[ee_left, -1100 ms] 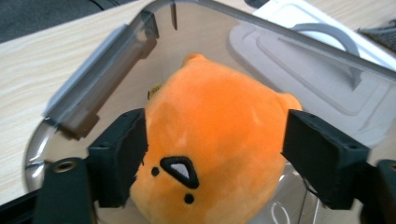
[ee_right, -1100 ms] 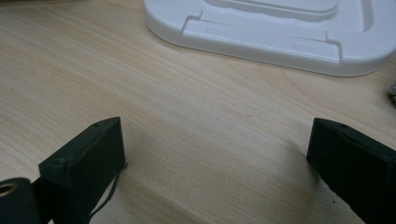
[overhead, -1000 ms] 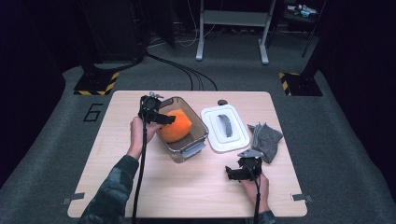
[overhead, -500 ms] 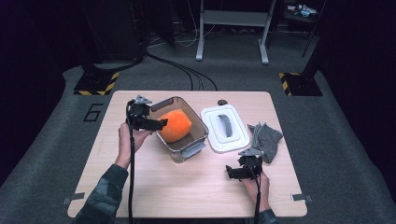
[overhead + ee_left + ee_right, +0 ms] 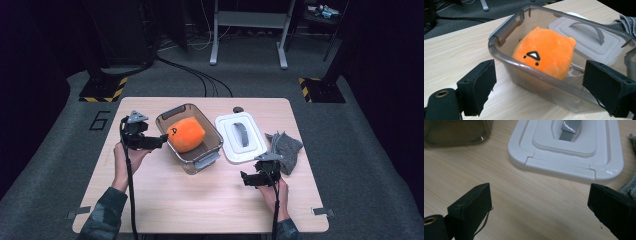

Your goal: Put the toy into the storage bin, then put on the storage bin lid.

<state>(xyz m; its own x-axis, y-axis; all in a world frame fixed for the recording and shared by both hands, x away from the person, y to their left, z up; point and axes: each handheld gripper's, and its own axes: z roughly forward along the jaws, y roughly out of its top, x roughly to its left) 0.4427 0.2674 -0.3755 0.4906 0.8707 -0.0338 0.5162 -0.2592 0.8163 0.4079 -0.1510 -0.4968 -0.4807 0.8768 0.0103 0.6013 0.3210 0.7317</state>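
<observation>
Since 1 second ago the left gripper (image 5: 161,142) has drawn back from over the clear bin (image 5: 210,159) toward the table's left side; its jaws, which had just been opening, now stand spread with nothing between them. I judge the placing done: the orange plush toy (image 5: 185,134) lies inside the bin, apart from the pads. The bin is smoky, hard see-through plastic, rectangular with rounded corners; the toy is soft, fuzzy and rounded, with a small stitched face. Just right of the bin lies the white lid (image 5: 240,139), smooth moulded plastic with 1 grey handle. The right gripper (image 5: 244,178) rests on the wood-grain table (image 5: 165,200), jaws wide, pinching nothing. A grey knitted cloth (image 5: 286,149) lies crumpled beside the lid.
</observation>
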